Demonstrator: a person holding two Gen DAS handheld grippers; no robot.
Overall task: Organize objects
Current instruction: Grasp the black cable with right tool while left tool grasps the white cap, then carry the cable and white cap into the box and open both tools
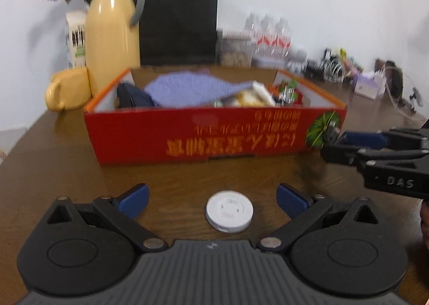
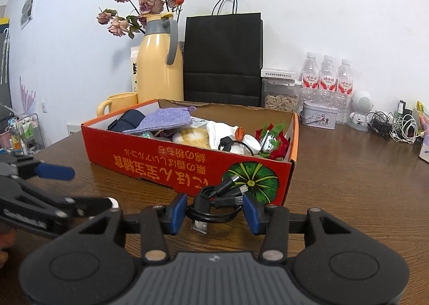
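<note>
A red cardboard box (image 1: 214, 138) full of small items stands on the brown wooden table; it also shows in the right wrist view (image 2: 187, 163). A white round disc (image 1: 229, 210) lies on the table between the wide-open fingers of my left gripper (image 1: 213, 199). My right gripper (image 2: 215, 211) is shut on a coiled black USB cable (image 2: 217, 204), held just in front of the box's right corner. The right gripper also shows in the left wrist view (image 1: 337, 144). The left gripper shows at the left of the right wrist view (image 2: 80, 189).
Behind the box stand a yellow thermos jug (image 2: 158, 63), a yellow mug (image 2: 118, 104), a black paper bag (image 2: 222, 58), dried flowers, a seed jar, three water bottles (image 2: 325, 77), a small tin (image 2: 319, 116) and tangled cables (image 2: 394, 125).
</note>
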